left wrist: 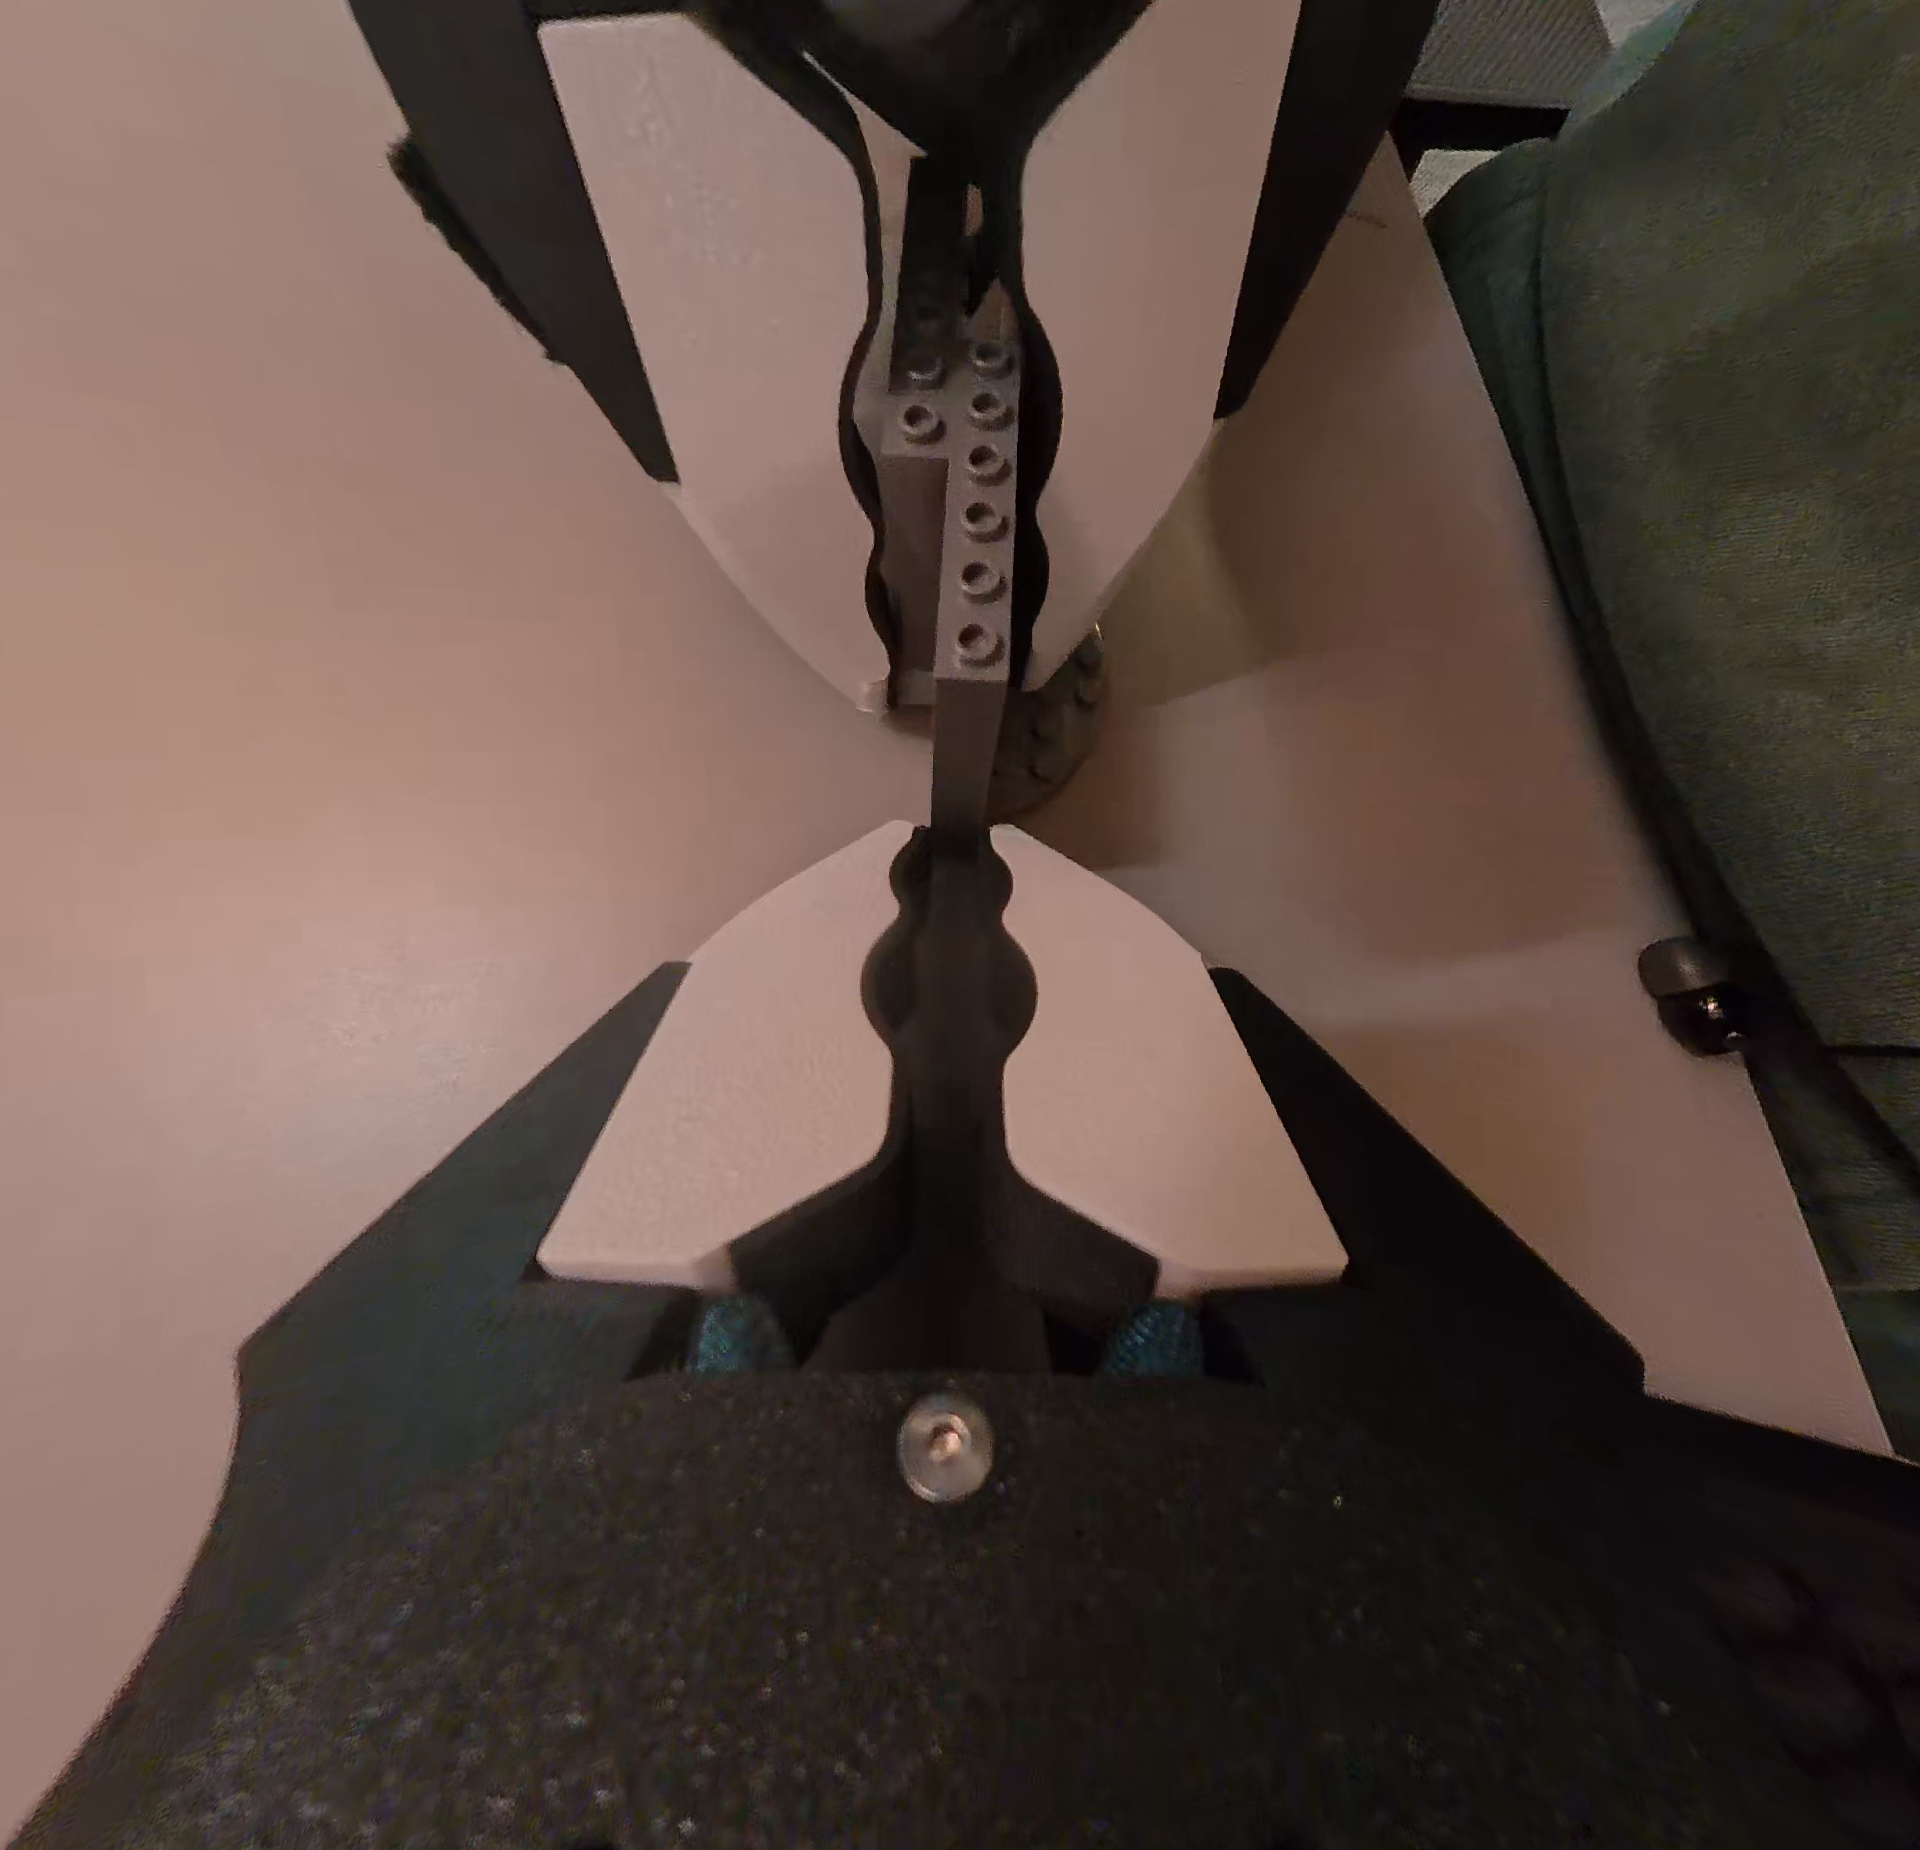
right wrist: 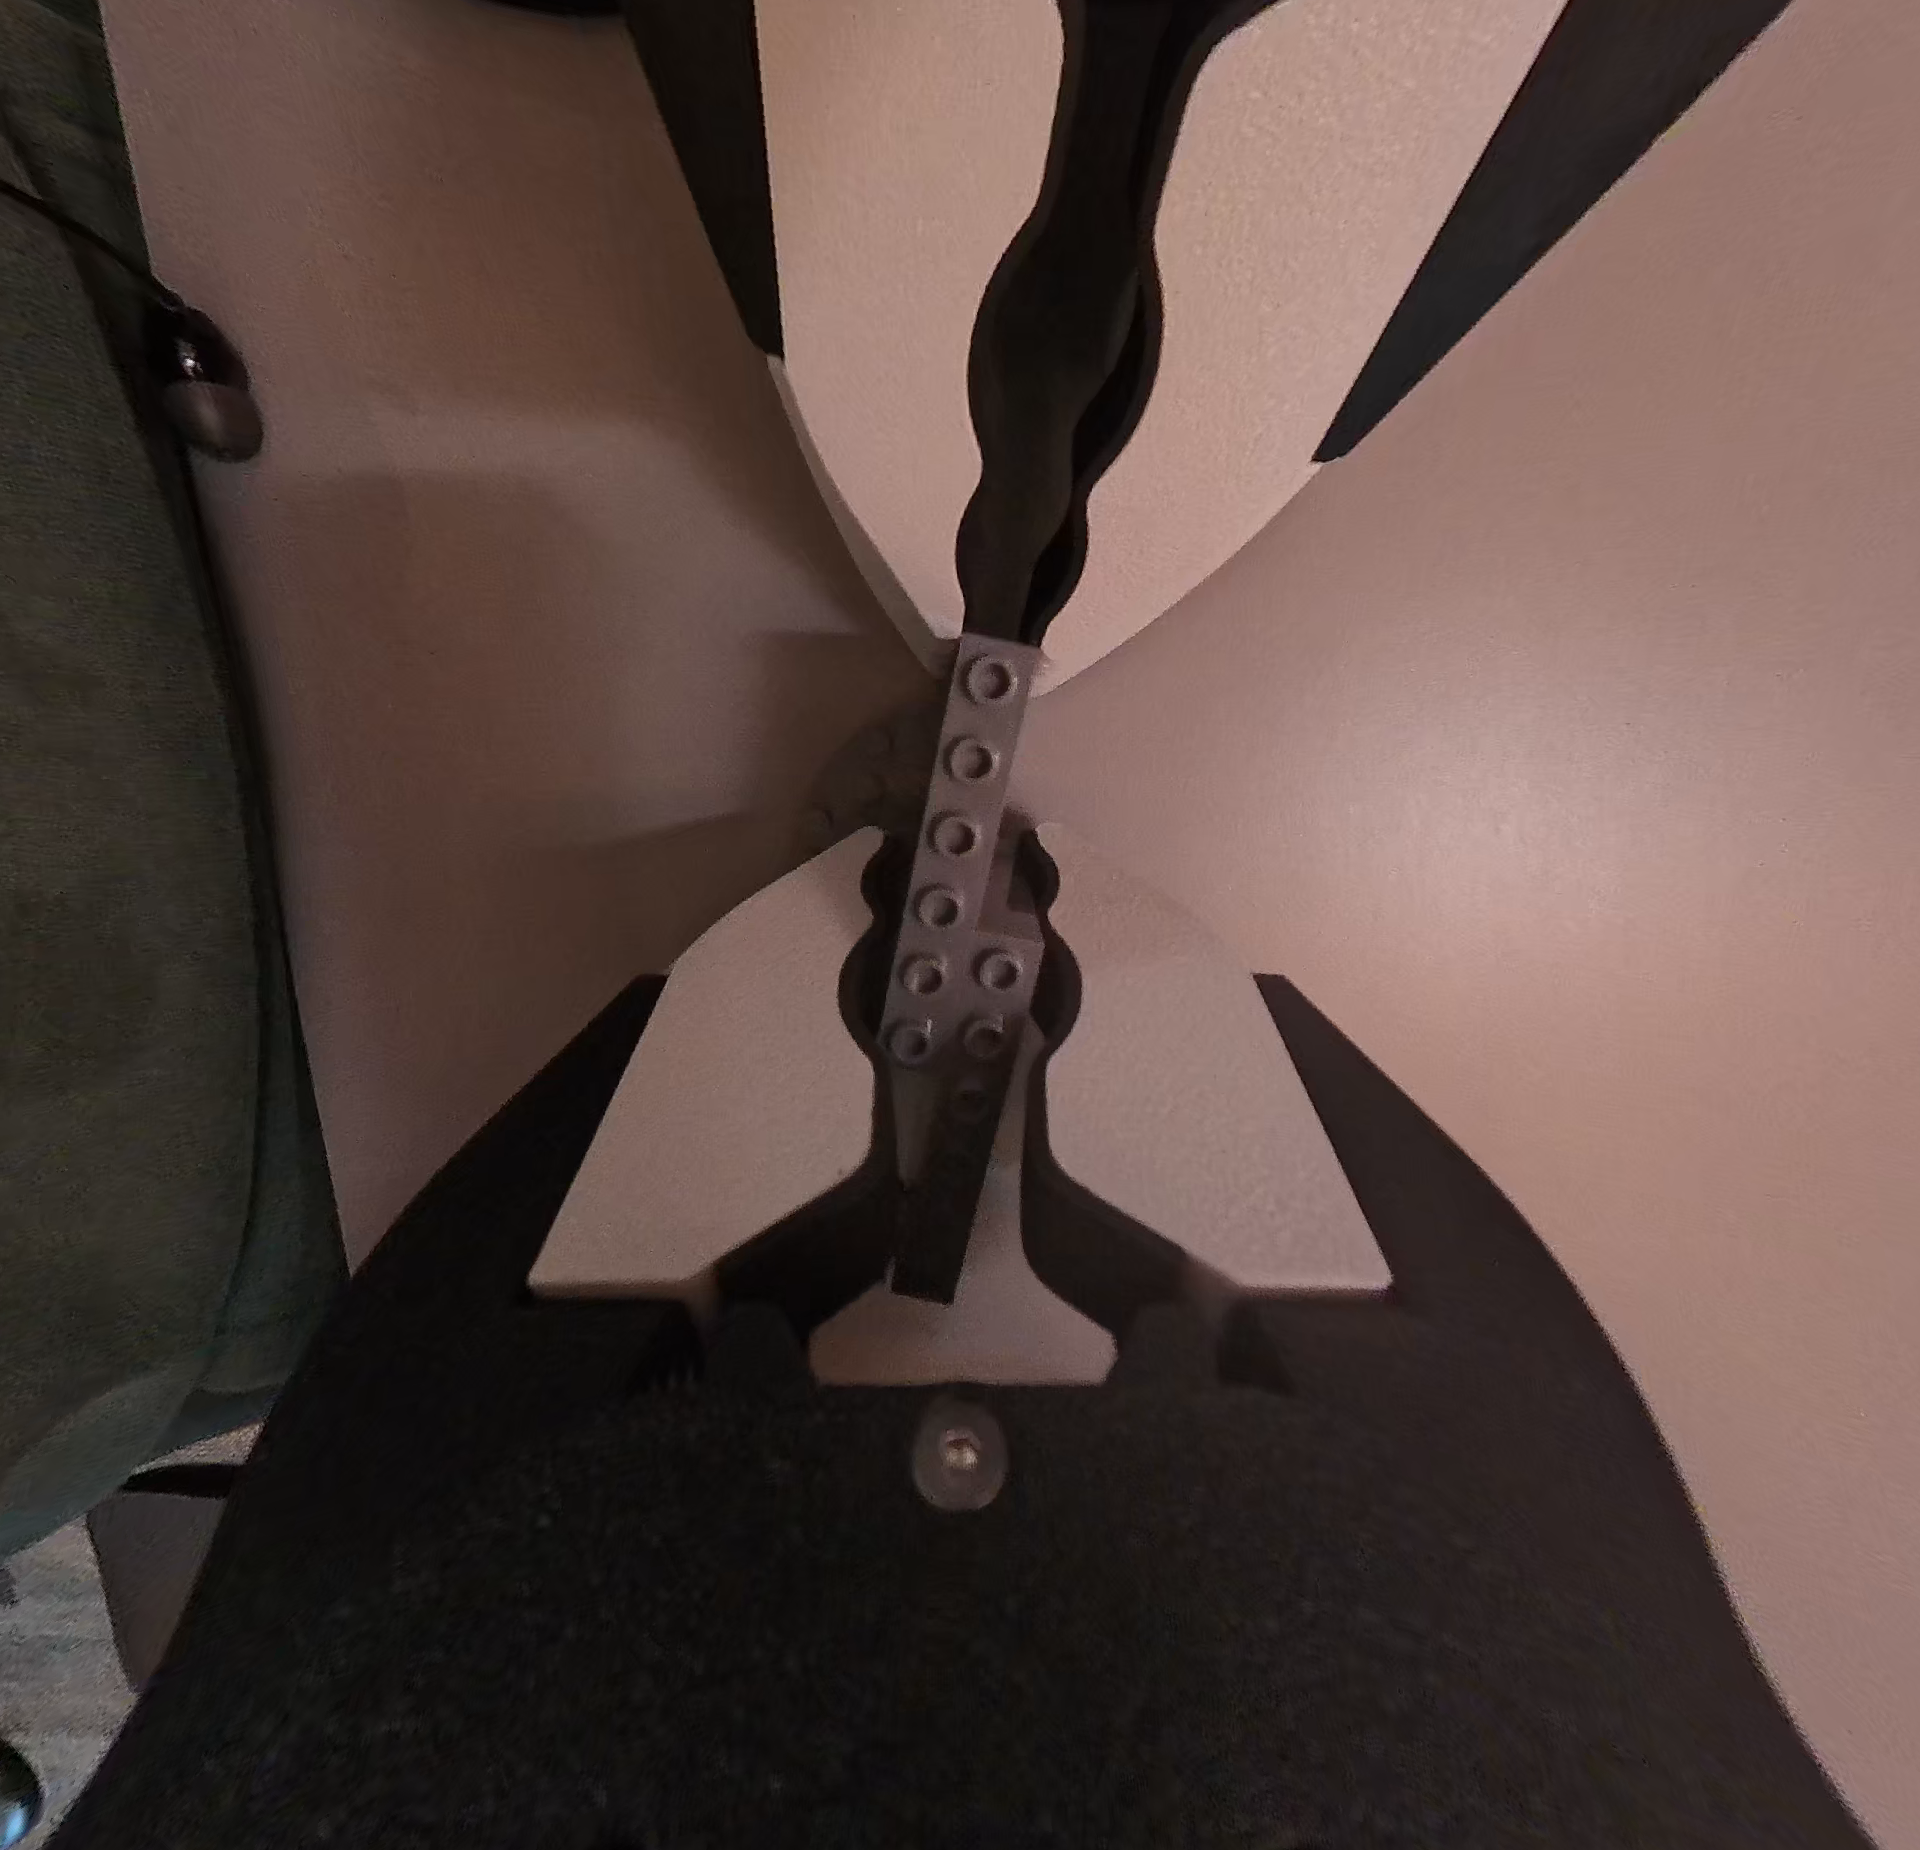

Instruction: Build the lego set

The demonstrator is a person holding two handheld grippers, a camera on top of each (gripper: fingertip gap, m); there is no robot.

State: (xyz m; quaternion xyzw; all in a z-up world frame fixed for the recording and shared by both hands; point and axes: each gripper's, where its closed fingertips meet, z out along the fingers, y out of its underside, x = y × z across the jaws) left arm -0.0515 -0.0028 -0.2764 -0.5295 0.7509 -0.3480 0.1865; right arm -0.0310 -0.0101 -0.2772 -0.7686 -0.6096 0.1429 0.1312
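Clearly both sets of jaws are clamped on one grey lego piece [left wrist: 971,543] held above the pale table [left wrist: 312,657]: the left gripper [left wrist: 951,844] pinches its thin end, the right gripper [right wrist: 956,1052] its wider studded end. Light, rigid, smooth plastic; gripping the flat sides suits it. Possibly another dark piece [left wrist: 1049,751] lies beneath.

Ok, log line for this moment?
left gripper: shut on grey lego piece | right gripper: shut on same piece | held above white table

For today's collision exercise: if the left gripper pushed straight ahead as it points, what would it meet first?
Probably the right gripper, directly opposite: the left gripper pinches one end of the grey Lego assembly, the right holds the other.
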